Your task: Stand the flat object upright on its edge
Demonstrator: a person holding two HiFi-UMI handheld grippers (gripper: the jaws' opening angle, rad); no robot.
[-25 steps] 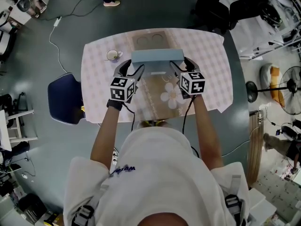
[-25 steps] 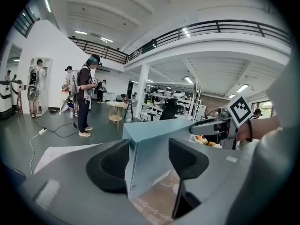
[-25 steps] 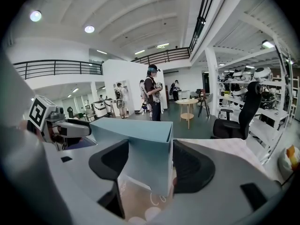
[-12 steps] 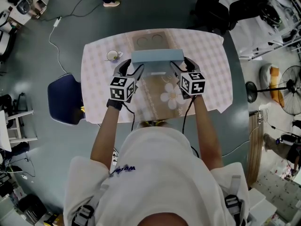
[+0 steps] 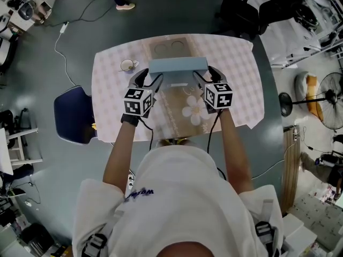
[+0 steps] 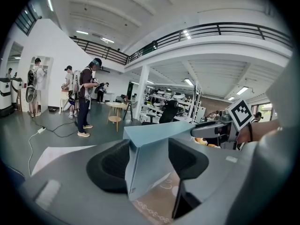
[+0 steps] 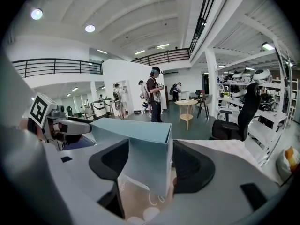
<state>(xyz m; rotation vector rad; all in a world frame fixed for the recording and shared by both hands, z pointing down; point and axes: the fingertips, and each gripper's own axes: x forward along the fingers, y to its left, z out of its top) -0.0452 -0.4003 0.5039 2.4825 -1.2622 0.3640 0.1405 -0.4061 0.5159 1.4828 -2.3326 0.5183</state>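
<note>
Blue box upright; its ends in left gripper and right gripper

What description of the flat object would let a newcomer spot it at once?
On the table with the pink checked cloth, look just on the person's side of the brown mat with two rings. The pale blue box is held upright there, long edge down, between the left hand-held gripper and the right hand-held gripper. Unlike the small cup to its left, it is blue and boxy.

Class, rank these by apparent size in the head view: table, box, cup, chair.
Largest: table.
Next: chair and box, too alike to rank; the box is nearer the camera.
Smallest: cup.
</note>
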